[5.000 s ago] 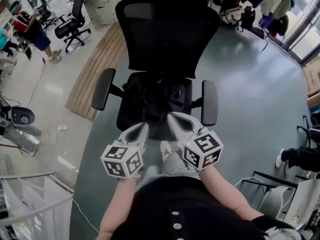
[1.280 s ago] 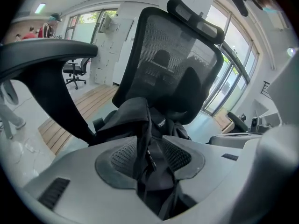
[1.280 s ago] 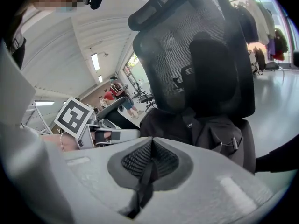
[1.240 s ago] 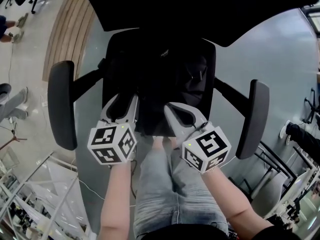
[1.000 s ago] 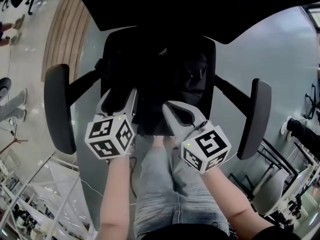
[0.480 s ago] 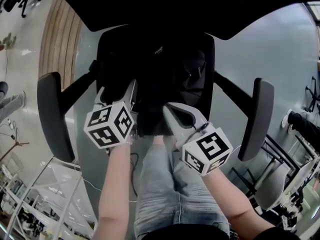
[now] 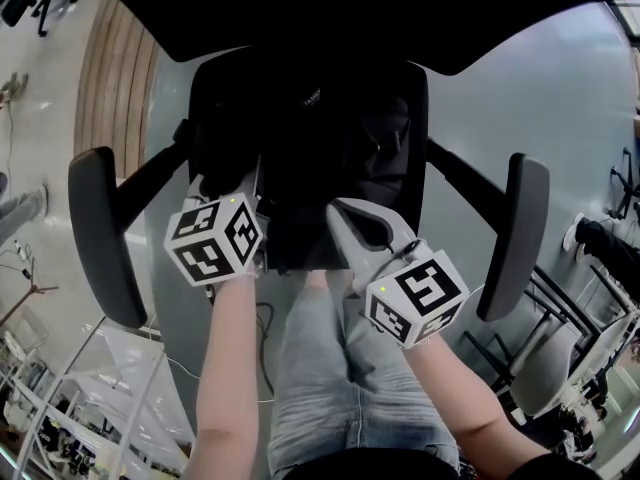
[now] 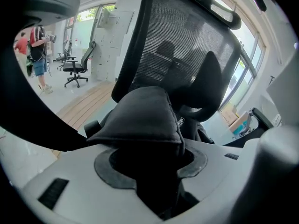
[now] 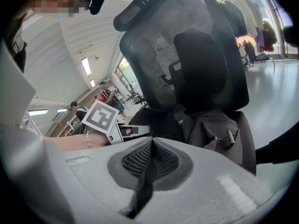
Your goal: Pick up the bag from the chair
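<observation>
Head view: looks steeply down on a black mesh office chair (image 7: 100, 238), with a black fabric bag (image 7: 345, 138) slumped on the seat against the backrest. Reaches the left gripper (image 7: 240, 173) into the bag's edge at 9 o'clock, low enough to take cloth. Holds the right gripper (image 7: 338, 208) at 6 o'clock of the bag, just short of it.

Left gripper view: shows a peaked fold of the bag (image 8: 140, 115) caught between jaws just lately closing, pads pressing the cloth from both sides. Probably pinches a fold because no handle lies within reach here.

Right gripper view: finds the jaws together on nothing, with the bag (image 9: 219, 129) at 1 o'clock beyond them. Seems held back as a spare hand for steadying the lift.
</observation>
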`<state>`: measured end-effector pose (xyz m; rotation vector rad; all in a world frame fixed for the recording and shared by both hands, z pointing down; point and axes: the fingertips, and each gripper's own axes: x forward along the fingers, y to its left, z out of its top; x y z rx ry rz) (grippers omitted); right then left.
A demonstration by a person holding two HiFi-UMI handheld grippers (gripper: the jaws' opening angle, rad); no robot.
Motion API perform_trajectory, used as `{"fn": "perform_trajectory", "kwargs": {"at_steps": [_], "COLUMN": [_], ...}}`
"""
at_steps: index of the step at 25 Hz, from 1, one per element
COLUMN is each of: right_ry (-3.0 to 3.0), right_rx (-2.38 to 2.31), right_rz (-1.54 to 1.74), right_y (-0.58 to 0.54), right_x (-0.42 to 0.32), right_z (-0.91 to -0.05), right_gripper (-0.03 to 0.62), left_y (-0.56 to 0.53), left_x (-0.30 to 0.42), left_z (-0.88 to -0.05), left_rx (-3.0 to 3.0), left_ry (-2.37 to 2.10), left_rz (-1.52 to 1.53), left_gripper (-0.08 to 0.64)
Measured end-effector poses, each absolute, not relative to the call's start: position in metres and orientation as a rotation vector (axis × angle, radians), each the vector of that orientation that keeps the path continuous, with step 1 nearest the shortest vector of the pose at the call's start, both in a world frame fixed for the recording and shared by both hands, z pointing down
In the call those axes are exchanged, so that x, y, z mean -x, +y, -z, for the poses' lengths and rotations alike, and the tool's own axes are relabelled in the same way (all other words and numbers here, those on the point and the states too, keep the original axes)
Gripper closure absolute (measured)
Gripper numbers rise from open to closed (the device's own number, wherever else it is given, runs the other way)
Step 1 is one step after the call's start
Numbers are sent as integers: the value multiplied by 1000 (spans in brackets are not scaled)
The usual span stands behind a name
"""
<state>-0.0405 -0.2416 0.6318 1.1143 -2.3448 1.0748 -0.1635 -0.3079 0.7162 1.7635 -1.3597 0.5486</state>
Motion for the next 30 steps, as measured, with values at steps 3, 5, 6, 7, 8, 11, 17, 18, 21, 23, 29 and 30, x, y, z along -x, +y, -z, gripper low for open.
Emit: {"fn": "perform_trajectory", "kwargs": {"at_steps": [3, 5, 6, 7, 8, 11, 17, 18, 21, 23, 29, 30], "right_ry": [-2354, -2364, -2369, -2374, -2378, -2385, -2425, -2430, -2443, -2448, -2477, -2484], "right_rx": [-1108, -1108, -1111, -1115, -1120, -1133, -1135, -1139, -1161, -1173, -1174, -1172], "right_rz": [-1063, -1047, -1039, -1034, -1033, -1038, -1017, -1012, -1002, -997, -966, -959], "right_y": [-244, -243, -243, -242, -241, -235, -222, -220, -218, -218, -212, -211], "right_x": [41, 40, 40, 40, 41, 37, 28, 28, 26, 25, 19, 19], "right_z": [-632, -630, -628, -626, -624, -620, -600, -596, -587, -582, -559, -554], "right_gripper": [595, 595, 595, 595, 595, 595, 595, 595, 595, 595, 595, 595], "left_y": [-307, -305, -303, -301, -299, -292, -274, -270, -260, -254, -230, -227], "left_x": [164, 162, 161, 160, 159, 154, 137, 136, 134, 134, 128, 128], "left_z": [-718, -714, -711, -707, -702, -692, -663, -657, -645, -637, -609, -605], "left_rx": [-1769, -1782, -1790, -1800, -1812, -1840, -1869, -1875, -1887, -1884, -1877, -1876], "left_ry": [-1371, -1365, -1357, -1349, -1342, -1334, -1326, -1320, -1296, -1290, -1298, -1299], "left_rz": [-557, -549, -539, -530, -525, -520, -491, -482, -448, -428, -419, -417], "left_gripper": [399, 431, 440, 448, 454, 479, 492, 494, 499, 503, 506, 506]}}
